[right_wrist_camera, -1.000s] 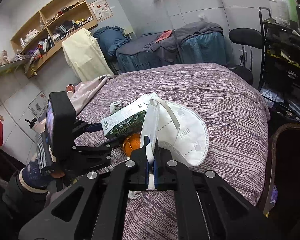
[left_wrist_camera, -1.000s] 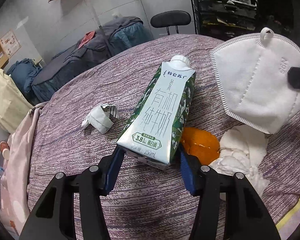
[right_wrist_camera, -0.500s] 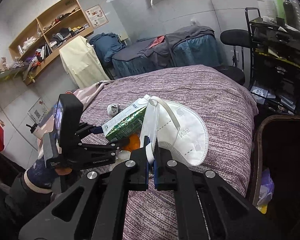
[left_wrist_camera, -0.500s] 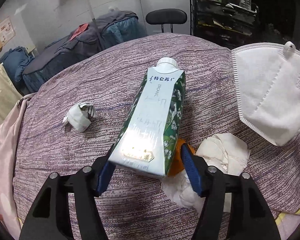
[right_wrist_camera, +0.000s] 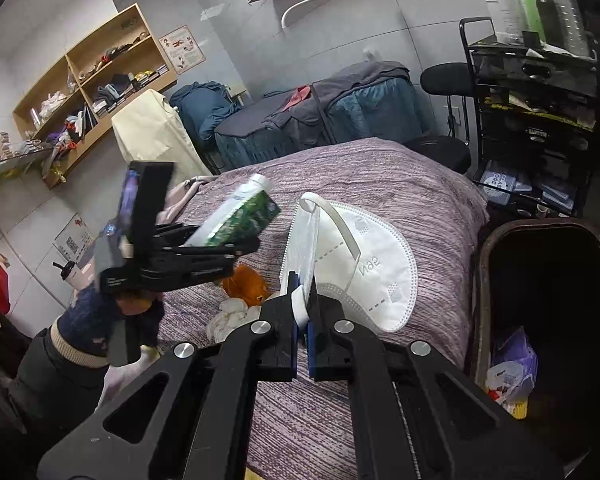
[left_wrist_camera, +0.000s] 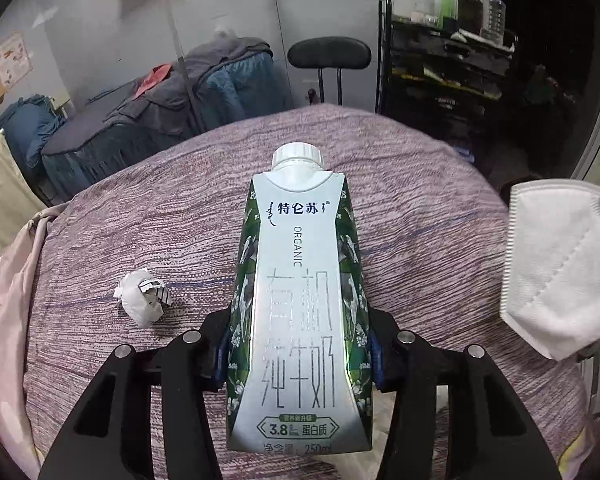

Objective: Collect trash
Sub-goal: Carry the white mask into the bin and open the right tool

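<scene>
My left gripper (left_wrist_camera: 298,354) is shut on a green and white milk carton (left_wrist_camera: 300,304) and holds it tilted up, clear of the purple tablecloth (left_wrist_camera: 180,216); it also shows in the right wrist view (right_wrist_camera: 236,216). My right gripper (right_wrist_camera: 302,304) is shut on the edge of a white face mask (right_wrist_camera: 364,272), held above the table near its right edge; the mask shows in the left wrist view (left_wrist_camera: 560,268). A crumpled paper scrap (left_wrist_camera: 142,298) lies on the cloth at left. An orange peel (right_wrist_camera: 248,284) and crumpled white tissue (right_wrist_camera: 230,316) lie under the carton.
A dark brown trash bin (right_wrist_camera: 548,320) with a bag of rubbish inside stands off the table's right edge. A black shelf cart (right_wrist_camera: 532,120) with bottles, a black chair (left_wrist_camera: 328,56) and covered furniture (left_wrist_camera: 160,112) stand behind the table.
My left gripper has lifted the carton off the table and tipped it upright, hiding the peel and tissue in its view. My right gripper carried the mask rightward, bringing the bin further into view.
</scene>
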### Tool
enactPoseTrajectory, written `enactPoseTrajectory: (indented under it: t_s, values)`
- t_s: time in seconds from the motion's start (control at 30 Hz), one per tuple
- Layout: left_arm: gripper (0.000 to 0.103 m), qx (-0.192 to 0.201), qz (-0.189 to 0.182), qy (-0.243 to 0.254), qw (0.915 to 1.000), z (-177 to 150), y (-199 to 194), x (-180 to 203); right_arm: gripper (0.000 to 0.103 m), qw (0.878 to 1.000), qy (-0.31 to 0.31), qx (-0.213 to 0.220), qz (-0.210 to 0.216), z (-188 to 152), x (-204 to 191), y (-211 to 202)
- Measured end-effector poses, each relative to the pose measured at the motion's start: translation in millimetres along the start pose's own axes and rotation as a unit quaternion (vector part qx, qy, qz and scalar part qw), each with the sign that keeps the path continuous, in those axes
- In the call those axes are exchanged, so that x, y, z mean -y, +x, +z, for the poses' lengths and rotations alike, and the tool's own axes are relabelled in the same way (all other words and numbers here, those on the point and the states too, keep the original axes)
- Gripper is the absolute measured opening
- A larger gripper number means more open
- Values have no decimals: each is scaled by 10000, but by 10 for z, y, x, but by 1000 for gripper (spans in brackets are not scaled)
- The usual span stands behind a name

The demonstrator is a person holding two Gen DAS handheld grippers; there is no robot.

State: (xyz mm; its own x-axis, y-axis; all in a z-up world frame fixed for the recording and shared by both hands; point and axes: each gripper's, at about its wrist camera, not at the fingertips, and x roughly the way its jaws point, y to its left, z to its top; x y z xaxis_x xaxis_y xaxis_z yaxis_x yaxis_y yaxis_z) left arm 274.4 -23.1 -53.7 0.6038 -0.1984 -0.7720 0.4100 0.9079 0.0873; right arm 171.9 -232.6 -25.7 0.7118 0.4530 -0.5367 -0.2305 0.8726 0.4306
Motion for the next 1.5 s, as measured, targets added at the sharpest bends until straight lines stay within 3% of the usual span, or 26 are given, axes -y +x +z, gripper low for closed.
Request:
enactPoseTrajectory:
  t_s: [0.23,0.47,0.77,1.27,1.33,1.43,1.5]
  values:
    - [49,761,-278,-296,9963,-168,-599,229,4,9993,109,249,-260,-52,265,-304]
    - [49,1121,-740,-416,9901,-298,-882,594,4,9952,419,478,-741,-140,728,-676]
    - [49,1101,-1255,-320,9854,-294,-832,1133,4,9839,789,415,-1551,-347,1389,-911]
    - [49,919,-1654,-81,9819,-243,-711,1766,5,9694,1196,-477,-2092,-732,2140,-387]
    - [49,886,-1699,-40,9815,-251,-700,1832,12,9677,1187,-561,-2151,-763,2131,-321]
    - [49,861,-1751,12,9808,-274,-701,1916,53,9665,1269,-557,-2158,-810,2129,-297]
    - [49,833,-1797,34,9802,-277,-694,1960,57,9660,1287,-451,-2198,-838,2099,-349]
